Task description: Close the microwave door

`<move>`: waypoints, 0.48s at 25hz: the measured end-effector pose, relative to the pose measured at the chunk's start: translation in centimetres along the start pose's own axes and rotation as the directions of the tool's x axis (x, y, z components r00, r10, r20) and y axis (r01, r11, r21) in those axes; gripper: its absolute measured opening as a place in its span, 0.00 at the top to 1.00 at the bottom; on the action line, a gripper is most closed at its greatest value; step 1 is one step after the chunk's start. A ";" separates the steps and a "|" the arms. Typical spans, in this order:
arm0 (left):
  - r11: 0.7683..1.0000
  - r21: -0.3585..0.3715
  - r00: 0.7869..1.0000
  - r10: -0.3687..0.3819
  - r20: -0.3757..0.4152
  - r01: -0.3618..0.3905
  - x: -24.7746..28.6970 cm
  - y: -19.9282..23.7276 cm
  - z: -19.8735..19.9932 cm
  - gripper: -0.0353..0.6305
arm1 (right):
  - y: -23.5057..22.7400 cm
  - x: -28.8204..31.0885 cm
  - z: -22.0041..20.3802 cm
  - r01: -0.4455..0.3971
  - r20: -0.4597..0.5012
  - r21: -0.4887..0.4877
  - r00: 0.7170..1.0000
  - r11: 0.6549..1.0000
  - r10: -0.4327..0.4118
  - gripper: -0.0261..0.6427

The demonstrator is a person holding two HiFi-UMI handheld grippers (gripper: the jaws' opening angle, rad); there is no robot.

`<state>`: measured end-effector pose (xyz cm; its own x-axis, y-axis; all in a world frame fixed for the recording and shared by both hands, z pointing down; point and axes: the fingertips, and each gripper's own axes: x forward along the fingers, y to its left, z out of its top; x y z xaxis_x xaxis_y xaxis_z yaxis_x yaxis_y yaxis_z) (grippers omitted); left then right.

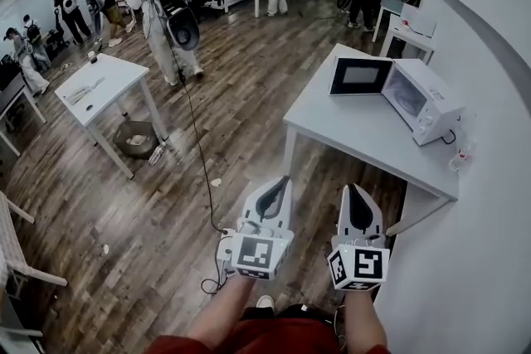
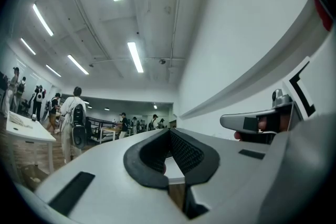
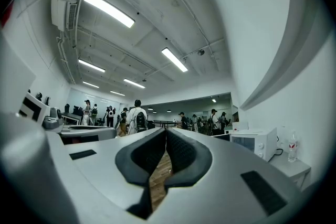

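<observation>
Fingers, left gripper [image 1: 278, 182]: closed tip to tip, nothing between
Fingers, right gripper [image 1: 355, 188]: same (empty)
Microwave [image 1: 423, 99]: on white table [image 1: 348, 137] by wall [image 1: 489, 54], well ahead of both grippers
Door [image 1: 359, 76]: standing open, swung out to the left (head view)

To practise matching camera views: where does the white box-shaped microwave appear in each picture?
Head view: white box-shaped microwave at upper right, door open.
Left gripper view: not in it.
Right gripper view: microwave right of centre.
Shared landmark: person in white with black backpack.
</observation>
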<state>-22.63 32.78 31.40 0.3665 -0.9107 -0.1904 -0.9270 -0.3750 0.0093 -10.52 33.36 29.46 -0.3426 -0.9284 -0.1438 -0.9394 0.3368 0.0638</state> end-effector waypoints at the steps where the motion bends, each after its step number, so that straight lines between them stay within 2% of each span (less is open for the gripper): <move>1: 1.000 0.000 1.000 0.000 -0.001 0.000 0.3 0.3 0.0 0.91 | 0.0 0.4 0.0 0.001 0.003 0.001 1.000 1.000 -0.001 0.93; 7: 1.000 -0.006 1.000 0.006 -0.024 -0.006 2.1 1.3 -1.4 0.91 | -0.6 2.6 -1.5 -0.004 -0.013 0.022 1.000 1.000 0.004 0.93; 12: 1.000 0.017 1.000 0.020 -0.023 -0.019 5.2 1.6 -2.3 0.91 | -2.5 5.4 -2.7 -0.022 -0.004 0.042 1.000 0.999 0.023 0.93</move>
<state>-21.98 27.05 32.67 0.3499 -0.9216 -0.1679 -0.9351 -0.3544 -0.0037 -9.98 27.03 31.17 -0.3637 -0.9212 -0.1383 -0.9311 0.3638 0.0256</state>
